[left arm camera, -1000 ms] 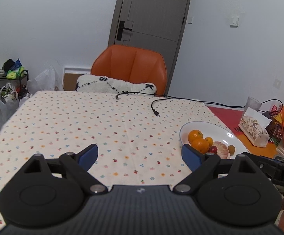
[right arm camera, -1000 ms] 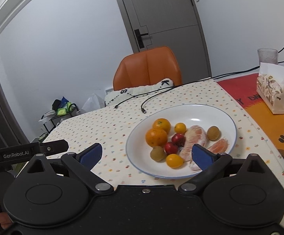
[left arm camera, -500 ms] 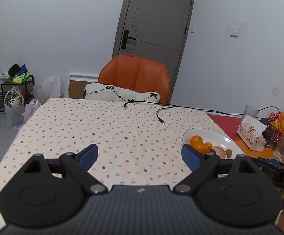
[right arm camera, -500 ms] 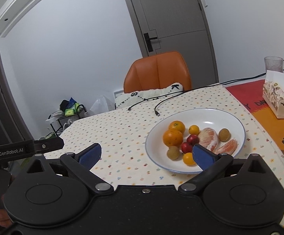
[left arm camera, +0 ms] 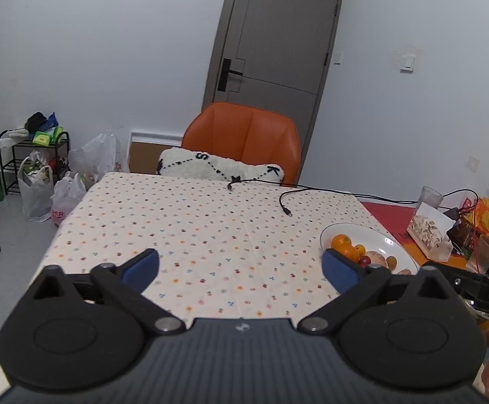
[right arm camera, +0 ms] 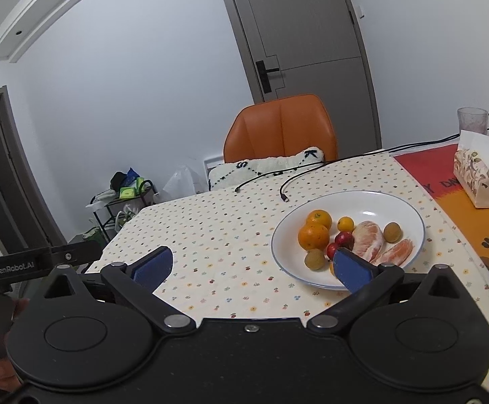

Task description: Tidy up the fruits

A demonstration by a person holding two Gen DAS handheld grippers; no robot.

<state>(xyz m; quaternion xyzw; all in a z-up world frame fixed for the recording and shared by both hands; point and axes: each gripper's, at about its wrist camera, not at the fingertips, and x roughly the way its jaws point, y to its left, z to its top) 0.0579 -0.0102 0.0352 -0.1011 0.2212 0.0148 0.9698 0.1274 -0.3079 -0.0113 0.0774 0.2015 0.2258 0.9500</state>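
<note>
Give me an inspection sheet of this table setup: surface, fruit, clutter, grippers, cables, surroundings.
Surface: dotted tablecloth; red-orange mat at its right.
Job's things: white plate holding two oranges, small yellow, red and brown fruits, peeled citrus pieces.
Clutter: tissue box, glass.
Grippers: left hand-held gripper open, empty; right hand-held gripper open, empty, above the table.
Cables: two black cables, loose ends on the cloth.
Surroundings: orange chair with cushion, door, shelf and bags on the floor.
</note>
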